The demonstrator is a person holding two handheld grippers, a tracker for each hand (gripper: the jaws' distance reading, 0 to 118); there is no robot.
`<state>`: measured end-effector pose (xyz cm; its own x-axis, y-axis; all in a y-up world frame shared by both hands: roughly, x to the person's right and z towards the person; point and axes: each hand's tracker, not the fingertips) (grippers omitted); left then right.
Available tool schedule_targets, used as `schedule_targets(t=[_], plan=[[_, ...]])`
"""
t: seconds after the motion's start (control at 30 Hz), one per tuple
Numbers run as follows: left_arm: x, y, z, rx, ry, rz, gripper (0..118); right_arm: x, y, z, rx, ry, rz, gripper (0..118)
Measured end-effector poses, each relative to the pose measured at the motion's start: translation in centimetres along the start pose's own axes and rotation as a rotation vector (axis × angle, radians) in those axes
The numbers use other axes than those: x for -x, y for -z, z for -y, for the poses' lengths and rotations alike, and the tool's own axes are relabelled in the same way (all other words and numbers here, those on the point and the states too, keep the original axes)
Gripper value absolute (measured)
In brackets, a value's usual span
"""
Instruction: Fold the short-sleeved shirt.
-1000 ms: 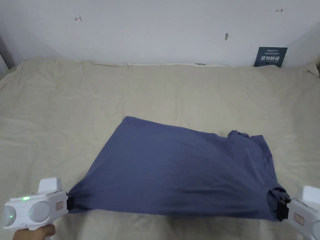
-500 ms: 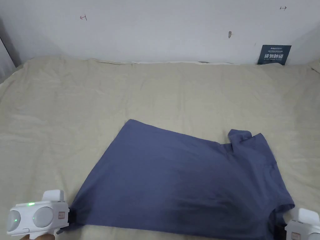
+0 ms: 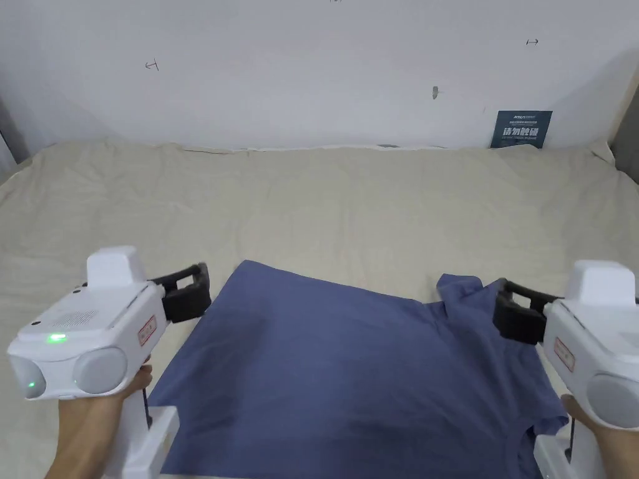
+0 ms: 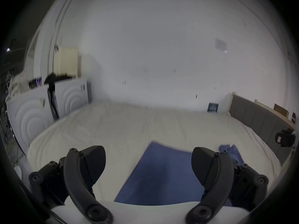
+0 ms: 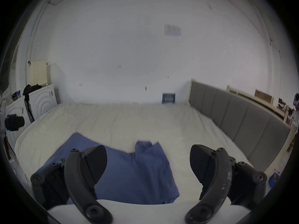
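Observation:
A dark blue short-sleeved shirt (image 3: pixel 349 374) lies flat on the beige bed sheet (image 3: pixel 349 199), with a small bunched flap (image 3: pixel 458 287) at its far right corner. My left gripper (image 3: pixel 190 290) hovers raised over the shirt's left edge, jaws apart, holding nothing. My right gripper (image 3: pixel 515 312) hangs over the shirt's right side, also open and empty. In the left gripper view the shirt (image 4: pixel 161 175) lies below and between the spread jaws of the left gripper (image 4: pixel 148 164). In the right gripper view the shirt (image 5: pixel 132 172) lies under the right gripper (image 5: pixel 148 162), mostly toward its left jaw.
A white wall (image 3: pixel 312 68) runs behind the bed, with a small dark sign (image 3: pixel 521 129) leaning at its base. A grey padded headboard (image 5: pixel 234 119) lines the bed's right side. White cabinets (image 4: pixel 48 108) stand off the left end.
Both grippers have let go of the shirt's near corners, opened and risen above it. The shirt has settled flat on the sheet. The head camera tilted slightly.

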<state>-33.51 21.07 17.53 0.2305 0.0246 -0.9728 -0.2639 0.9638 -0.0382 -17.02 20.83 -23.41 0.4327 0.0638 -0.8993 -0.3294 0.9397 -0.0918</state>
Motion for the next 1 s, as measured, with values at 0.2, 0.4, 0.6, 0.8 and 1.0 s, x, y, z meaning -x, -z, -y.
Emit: schedule_targets(t=[0.2,0.4,0.6,0.8,1.0], plan=[[-2.8,-1.1,-1.2,-0.209,0.053,-0.002,95,2.5,-2.6,-1.9,-0.145,-0.057,0.039,75],[-4.2,-0.8,-0.6,-0.196,0.081,0.081,0,4.0,-3.7,-1.7,-0.208,-0.087,0.054,1],[-5.3,0.0,0.0,-0.157,0.094,0.083,0,3.9,-2.7,-1.8,-0.208,-0.075,0.043,1],[-5.4,4.2,-0.6,-0.052,0.097,0.130,0,3.5,-1.2,-2.0,-0.190,-0.057,0.037,1],[-4.5,14.2,-0.2,0.147,0.144,0.212,0,2.6,1.6,-2.6,-0.180,-0.056,0.051,1]])
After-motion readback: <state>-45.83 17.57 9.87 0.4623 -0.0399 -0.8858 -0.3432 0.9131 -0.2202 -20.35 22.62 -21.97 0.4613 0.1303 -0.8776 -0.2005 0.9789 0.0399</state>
